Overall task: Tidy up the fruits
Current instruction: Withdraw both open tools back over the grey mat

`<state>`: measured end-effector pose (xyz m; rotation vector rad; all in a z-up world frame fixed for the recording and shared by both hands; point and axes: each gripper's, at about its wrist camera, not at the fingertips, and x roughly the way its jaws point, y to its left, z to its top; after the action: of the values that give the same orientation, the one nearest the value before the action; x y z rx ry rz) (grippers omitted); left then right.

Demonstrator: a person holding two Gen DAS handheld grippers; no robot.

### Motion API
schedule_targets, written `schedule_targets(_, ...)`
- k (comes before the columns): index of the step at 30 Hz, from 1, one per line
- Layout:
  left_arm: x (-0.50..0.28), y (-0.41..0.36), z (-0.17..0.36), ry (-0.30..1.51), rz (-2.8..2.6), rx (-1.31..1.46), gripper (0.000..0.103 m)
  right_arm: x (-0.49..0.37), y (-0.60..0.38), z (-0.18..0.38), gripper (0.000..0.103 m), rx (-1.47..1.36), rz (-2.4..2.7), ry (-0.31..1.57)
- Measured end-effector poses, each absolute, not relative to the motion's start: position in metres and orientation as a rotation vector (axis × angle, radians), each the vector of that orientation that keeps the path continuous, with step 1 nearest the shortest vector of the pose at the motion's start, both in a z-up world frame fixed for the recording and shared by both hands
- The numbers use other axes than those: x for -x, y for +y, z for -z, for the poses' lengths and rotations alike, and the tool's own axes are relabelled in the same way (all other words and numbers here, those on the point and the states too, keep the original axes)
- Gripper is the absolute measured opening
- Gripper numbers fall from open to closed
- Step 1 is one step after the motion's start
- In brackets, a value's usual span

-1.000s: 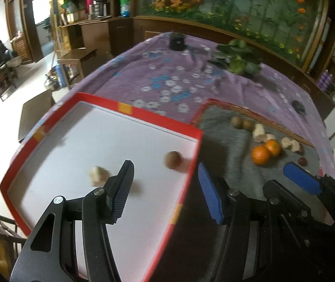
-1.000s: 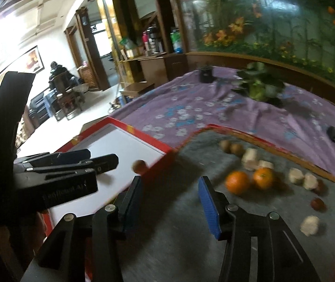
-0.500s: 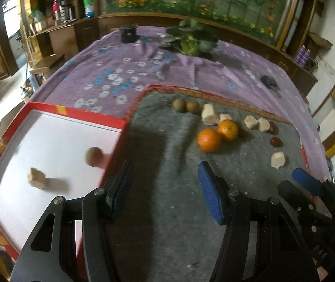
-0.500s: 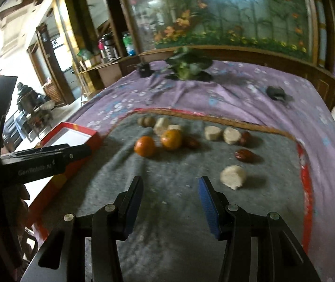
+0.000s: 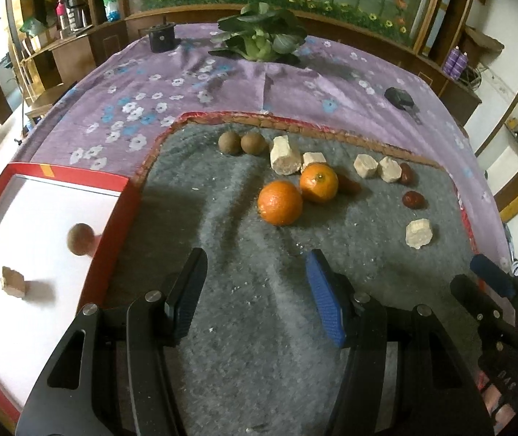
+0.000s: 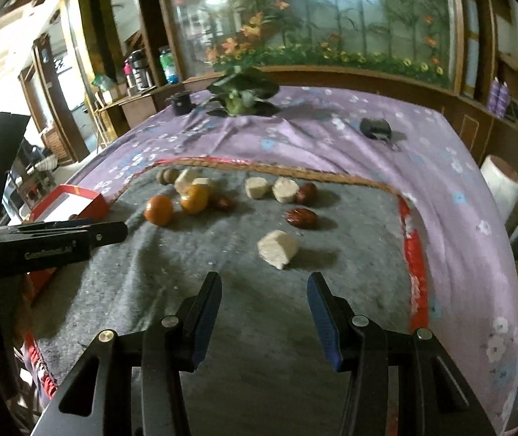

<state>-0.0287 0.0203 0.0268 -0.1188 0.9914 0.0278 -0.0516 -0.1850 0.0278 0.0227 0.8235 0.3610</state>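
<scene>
Fruits lie on a grey mat [image 5: 244, 276]: two oranges [image 5: 280, 202] [image 5: 318, 182], two brown round fruits [image 5: 229, 142], several pale chunks [image 5: 285, 155] and red dates [image 5: 413, 200]. A red-rimmed white tray [image 5: 121, 203] at the left holds one brown fruit [image 5: 80, 238] and one pale chunk [image 5: 13, 282]. My left gripper [image 5: 257, 287] is open and empty above the mat, near the oranges. My right gripper [image 6: 264, 309] is open and empty, just short of a pale chunk [image 6: 277, 248]; dates [image 6: 301, 217] and oranges [image 6: 158, 210] lie beyond.
A purple flowered cloth [image 5: 222, 83] covers the table. Leafy greens [image 5: 259, 38], a black cup [image 5: 162, 38] and a small dark object [image 5: 398, 97] sit at the far side. Wooden cabinets and shelves stand behind.
Both grippers have swung right, from over the tray to over the mat. The brown fruit in the tray has come to lie near its right wall. Both stay open.
</scene>
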Motion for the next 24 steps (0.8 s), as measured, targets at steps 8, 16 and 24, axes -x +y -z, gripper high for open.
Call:
schedule_targets(8, 0.017, 0.023, -0.019, 1.009, -0.027, 0.136, 0.057, 0.046, -0.202, -0.021, 0.048, -0.06, -0.336, 0.837)
schedule_targets(16, 0.008, 0.024, -0.016, 1.017, -0.042, 0.144, 0.057, 0.03, -0.196, -0.02, 0.048, -0.046, -0.366, 0.83)
schedule_targets(24, 0.004, 0.026, -0.016, 1.025, -0.047, 0.144, 0.057, -0.007, -0.187, -0.006, 0.048, 0.052, -0.314, 0.901)
